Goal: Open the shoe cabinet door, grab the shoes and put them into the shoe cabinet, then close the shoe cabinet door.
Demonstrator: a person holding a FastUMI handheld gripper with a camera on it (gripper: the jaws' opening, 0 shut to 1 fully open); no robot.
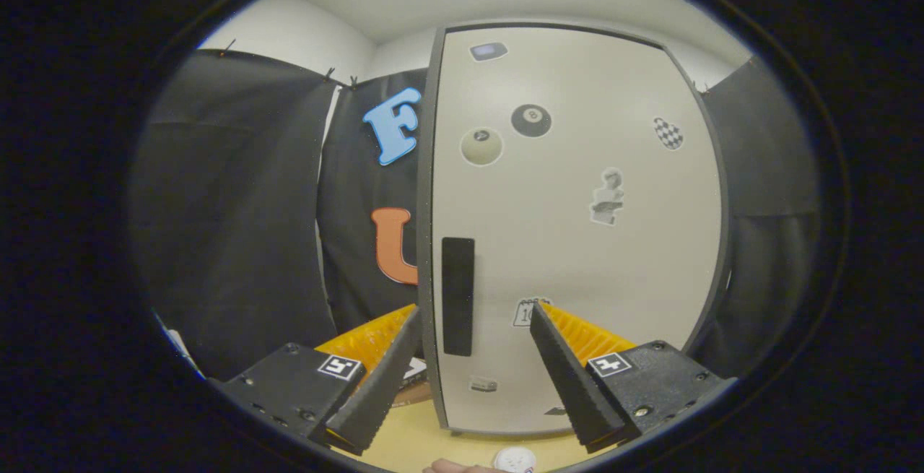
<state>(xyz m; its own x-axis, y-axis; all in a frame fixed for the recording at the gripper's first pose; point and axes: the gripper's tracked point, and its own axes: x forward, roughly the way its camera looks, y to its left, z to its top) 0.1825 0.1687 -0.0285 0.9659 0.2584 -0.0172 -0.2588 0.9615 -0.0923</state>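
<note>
The shoe cabinet (577, 242) stands upright on a pale wooden table top (411, 444), straight ahead of the gripper (476, 314). Its door (592, 271) is shut and fills the cabinet's front, a light grey panel in a dark frame. A tall, narrow black handle (458, 295) sits low on the door's left side, close to the left edge.

The gripper's two fingers are spread wide apart and hold nothing. The handle shows between them, nearer the left finger, whose tip (408, 325) lines up with the door's left edge. The right fingertip (538, 314) sits in front of the lower middle of the door. Whether either finger touches the door I cannot tell.

Stickers are scattered over the door: a black eight ball (531, 120) and a cream ball (481, 146) up high, a checkered heart (669, 133) far to the right, a small bust (608, 197) in the middle, a dark rectangle (489, 50) near the top, and a calendar sticker (525, 312) just by the right fingertip.

Black cloth (238, 220) hangs to the left of and behind the cabinet, and more to its right. At the near edge of the table lies a small white round object (515, 460), with a bit of a hand (455, 466) just left of it.
</note>
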